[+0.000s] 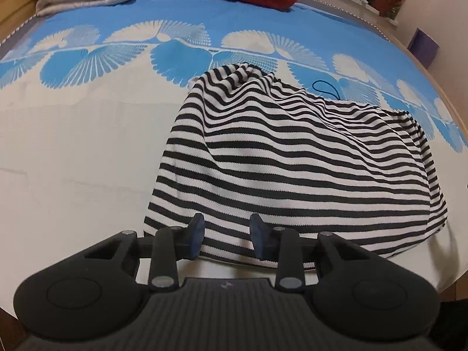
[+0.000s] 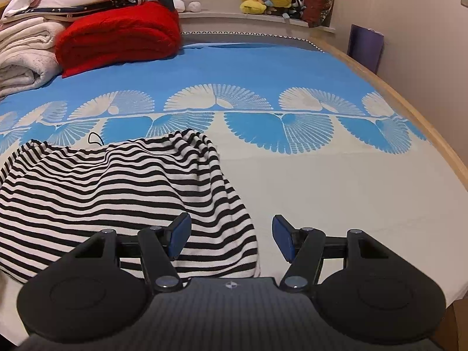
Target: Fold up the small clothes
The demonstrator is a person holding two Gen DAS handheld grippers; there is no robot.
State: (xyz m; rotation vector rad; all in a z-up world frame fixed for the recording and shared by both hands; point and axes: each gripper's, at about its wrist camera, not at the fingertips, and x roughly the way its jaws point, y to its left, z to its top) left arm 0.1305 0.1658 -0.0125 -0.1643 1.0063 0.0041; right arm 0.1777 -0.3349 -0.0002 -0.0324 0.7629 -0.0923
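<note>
A black-and-white striped garment (image 1: 286, 158) lies rumpled on the bed (image 1: 73, 152), its near hem toward both grippers. The left gripper (image 1: 226, 235) stands partly open over the hem's left end; the right gripper (image 2: 231, 239) gapes wider, straddling the garment's right edge. Neither grips cloth, so this looks like the pick-up before a fold. Next, both need to pinch the hem corners.
</note>
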